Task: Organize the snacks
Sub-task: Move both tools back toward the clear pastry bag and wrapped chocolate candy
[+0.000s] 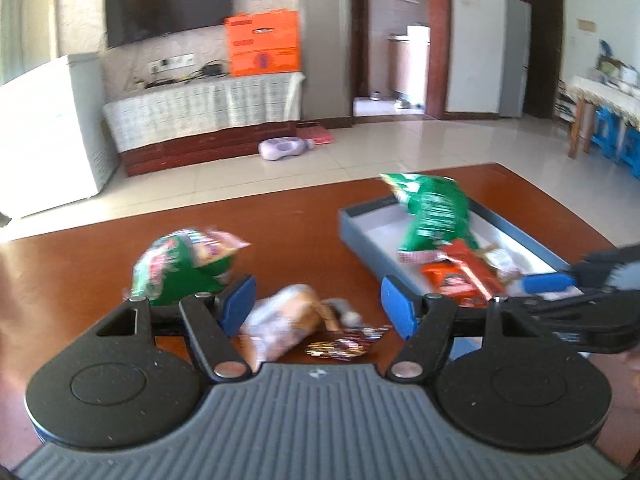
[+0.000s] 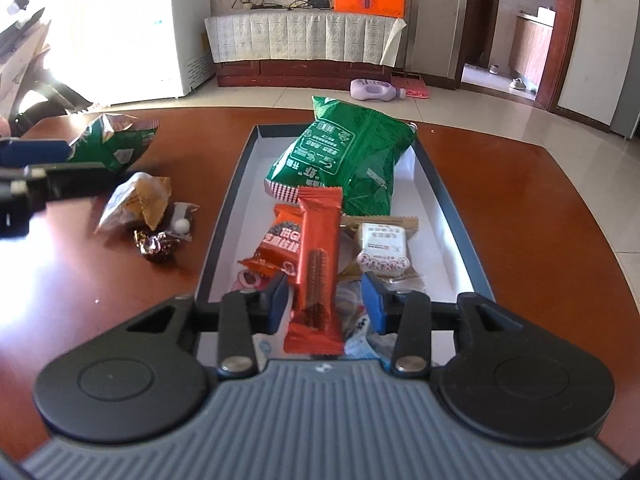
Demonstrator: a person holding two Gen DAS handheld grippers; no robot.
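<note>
Foil-wrapped red bar [image 2: 318,268] — light, slippery — lies between gaping right tongs [image 2: 326,306]; pinch mid-length. Left tongs [image 1: 318,306] gape, empty.

Tray [image 2: 440,196] near end crowded with snacks; right side strip free.

Pale tiled floor [image 2: 480,108], wall-mounted television [image 1: 168,4], cloth-draped low cabinet [image 2: 304,36], white chest freezer [image 2: 152,36].

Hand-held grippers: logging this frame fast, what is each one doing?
Left hand-held gripper: open, holding nothing, above the loose snacks on the table.
Right hand-held gripper: open around the red snack bar, not clamped.
</note>
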